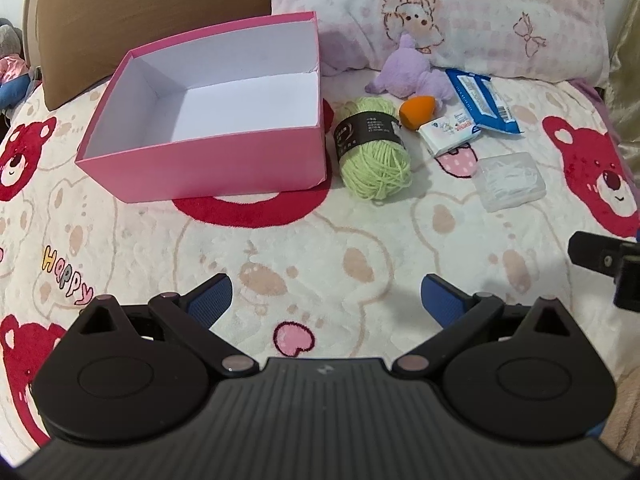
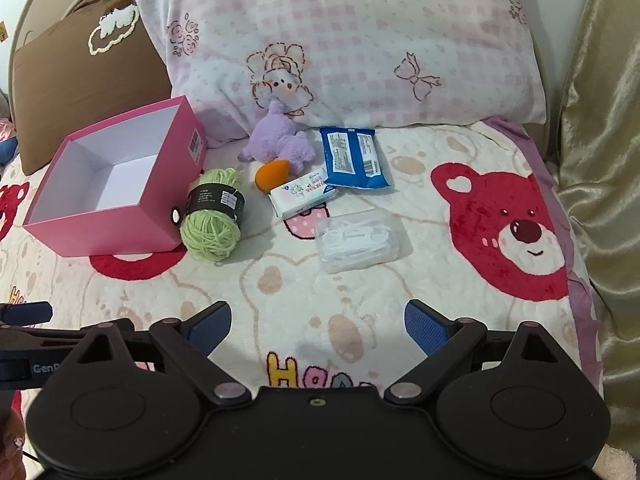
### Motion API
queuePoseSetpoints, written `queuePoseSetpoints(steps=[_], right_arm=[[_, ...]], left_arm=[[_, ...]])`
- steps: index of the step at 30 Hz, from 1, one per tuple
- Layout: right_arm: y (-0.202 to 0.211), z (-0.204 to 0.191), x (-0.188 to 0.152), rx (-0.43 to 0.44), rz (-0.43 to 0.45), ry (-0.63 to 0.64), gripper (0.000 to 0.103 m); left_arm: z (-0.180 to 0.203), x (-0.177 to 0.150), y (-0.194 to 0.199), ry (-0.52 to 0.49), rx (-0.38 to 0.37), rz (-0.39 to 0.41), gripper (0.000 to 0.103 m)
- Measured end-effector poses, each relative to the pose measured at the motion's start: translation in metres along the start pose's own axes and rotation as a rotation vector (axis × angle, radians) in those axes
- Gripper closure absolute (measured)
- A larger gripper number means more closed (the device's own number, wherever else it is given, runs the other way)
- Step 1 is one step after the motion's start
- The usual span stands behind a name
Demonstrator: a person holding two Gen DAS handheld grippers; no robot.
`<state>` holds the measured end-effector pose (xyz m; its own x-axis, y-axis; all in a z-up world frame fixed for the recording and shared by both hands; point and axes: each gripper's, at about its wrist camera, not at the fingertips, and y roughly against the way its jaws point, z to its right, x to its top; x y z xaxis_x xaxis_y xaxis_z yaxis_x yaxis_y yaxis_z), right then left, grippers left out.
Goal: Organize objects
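Note:
An empty pink box (image 1: 208, 160) (image 2: 108, 228) with a white inside sits on the bear-print blanket. To its right lie a green yarn ball (image 1: 374, 148) (image 2: 214, 216), an orange sponge (image 1: 416, 111) (image 2: 272, 172), a purple plush toy (image 1: 416, 76) (image 2: 280, 144), a small white tissue pack (image 1: 448, 132) (image 2: 304, 196), a blue wipes pack (image 1: 484, 100) (image 2: 354, 156) and a clear plastic case (image 1: 512, 180) (image 2: 358, 244). My left gripper (image 1: 326, 298) is open above the blanket, well short of the objects. My right gripper (image 2: 318, 326) is open too, nothing between its fingers.
A pink checked pillow (image 1: 440, 12) (image 2: 352, 40) and a brown cushion (image 1: 132, 12) (image 2: 80, 64) stand behind the objects. A gold curtain (image 2: 600, 160) hangs at the right. The other gripper shows at the view edge (image 1: 608, 264) (image 2: 24, 336).

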<state>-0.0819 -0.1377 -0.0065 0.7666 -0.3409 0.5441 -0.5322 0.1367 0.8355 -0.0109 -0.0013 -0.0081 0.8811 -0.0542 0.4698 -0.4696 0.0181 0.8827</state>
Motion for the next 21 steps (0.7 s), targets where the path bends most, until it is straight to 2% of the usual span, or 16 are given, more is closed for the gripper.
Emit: queuePoseSetpoints(steps=[21], right_arm=[[-0.0042,-0.0024,0.0008,-0.02,-0.031,0.013,0.007]], left_arm=[[0.0,-0.0013,-0.0016,0.003,-0.027,-0.011,0.0]])
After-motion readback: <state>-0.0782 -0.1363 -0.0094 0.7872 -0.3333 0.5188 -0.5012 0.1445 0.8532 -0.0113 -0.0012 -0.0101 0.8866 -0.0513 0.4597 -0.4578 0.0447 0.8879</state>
